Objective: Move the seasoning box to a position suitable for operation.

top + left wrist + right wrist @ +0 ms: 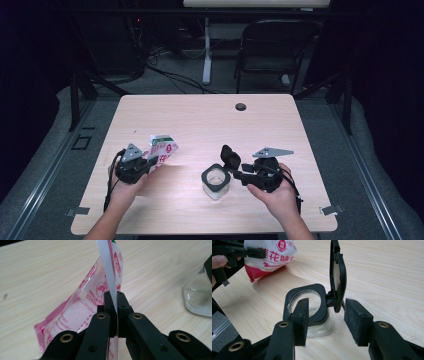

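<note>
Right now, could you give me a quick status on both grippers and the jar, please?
Left gripper shut on packet, lifted off table. Right gripper open by jar's hinge. Lid flipped up, mouth unobstructed.

red-and-white printed packet [162, 148]; clear jar [216, 185], black lid [230, 156].

Probably a lab: floor cables [170, 75], folding chair [272, 50], dark curtains [30, 65].
</note>
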Available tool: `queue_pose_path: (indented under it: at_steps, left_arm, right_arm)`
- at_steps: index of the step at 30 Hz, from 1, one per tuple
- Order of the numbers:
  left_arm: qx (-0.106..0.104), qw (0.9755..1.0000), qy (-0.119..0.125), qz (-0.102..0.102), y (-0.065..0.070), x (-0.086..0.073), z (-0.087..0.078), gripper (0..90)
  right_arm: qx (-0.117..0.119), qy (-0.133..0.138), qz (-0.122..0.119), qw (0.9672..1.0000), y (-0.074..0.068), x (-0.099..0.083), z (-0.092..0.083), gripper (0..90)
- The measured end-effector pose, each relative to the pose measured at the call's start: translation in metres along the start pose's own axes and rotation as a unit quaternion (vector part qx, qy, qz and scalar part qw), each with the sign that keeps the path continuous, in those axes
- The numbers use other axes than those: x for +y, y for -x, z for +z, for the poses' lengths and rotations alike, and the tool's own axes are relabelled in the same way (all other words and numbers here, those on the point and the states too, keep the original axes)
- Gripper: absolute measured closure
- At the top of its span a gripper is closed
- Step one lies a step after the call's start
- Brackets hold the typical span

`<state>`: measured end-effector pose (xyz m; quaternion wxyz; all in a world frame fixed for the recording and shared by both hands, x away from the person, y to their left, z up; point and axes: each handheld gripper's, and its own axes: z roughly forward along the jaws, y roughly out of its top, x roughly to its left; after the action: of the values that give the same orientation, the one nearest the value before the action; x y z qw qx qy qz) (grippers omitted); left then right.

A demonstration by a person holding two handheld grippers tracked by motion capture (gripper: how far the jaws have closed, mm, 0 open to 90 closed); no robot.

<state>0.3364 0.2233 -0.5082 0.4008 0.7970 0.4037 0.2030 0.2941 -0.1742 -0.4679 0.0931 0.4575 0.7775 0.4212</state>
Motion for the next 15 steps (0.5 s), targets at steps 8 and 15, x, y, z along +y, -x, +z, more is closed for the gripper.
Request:
queue_pose_path:
  at_steps: [8,15]
  left_arm:
    - [0.013,0.9997,0.018,-0.008,-0.010,0.013,-0.019,90.0]
    - [0.027,0.9990,0.036,0.003,-0.015,0.031,-0.037,90.0]
  right_arm:
    - [0.002,0.000,0.001,1.0000,0.001,-0.001,0.003,54.9]
    - [0.003,0.001,0.004,1.0000,0.001,0.000,0.003,55.0]
